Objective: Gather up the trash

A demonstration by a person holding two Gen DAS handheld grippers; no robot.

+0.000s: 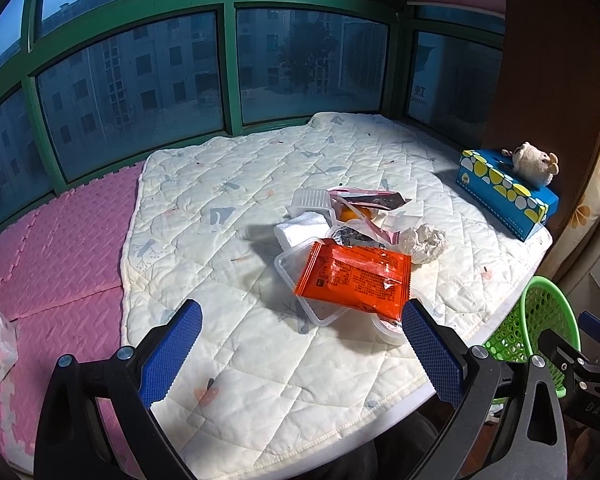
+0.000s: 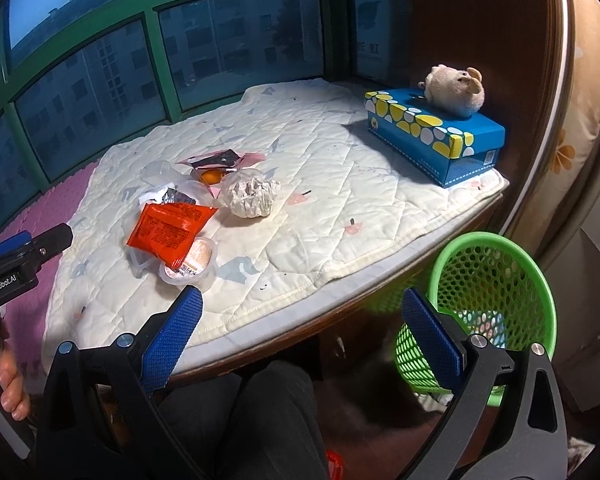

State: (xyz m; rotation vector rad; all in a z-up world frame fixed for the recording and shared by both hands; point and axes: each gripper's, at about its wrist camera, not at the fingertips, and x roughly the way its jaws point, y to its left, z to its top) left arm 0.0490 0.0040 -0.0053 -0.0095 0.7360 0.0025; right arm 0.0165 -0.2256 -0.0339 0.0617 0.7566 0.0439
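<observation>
While both are spread wide and grasp nothing, the left hand-held gripper (image 1: 302, 318) hovers just short of the trash pile and the right hand-held gripper (image 2: 302, 308) hangs past the quilted mat's (image 2: 332, 208) edge, beside the green basket (image 2: 496, 280). An orange wrapper (image 1: 354, 278) lies over a clear plastic tray (image 1: 288, 268) (a small sealed cup (image 2: 192, 266) sits under its near edge), with crumpled paper (image 2: 252, 196) just beside. A blue tissue box (image 2: 436, 136) carries a plush toy (image 2: 456, 90).
</observation>
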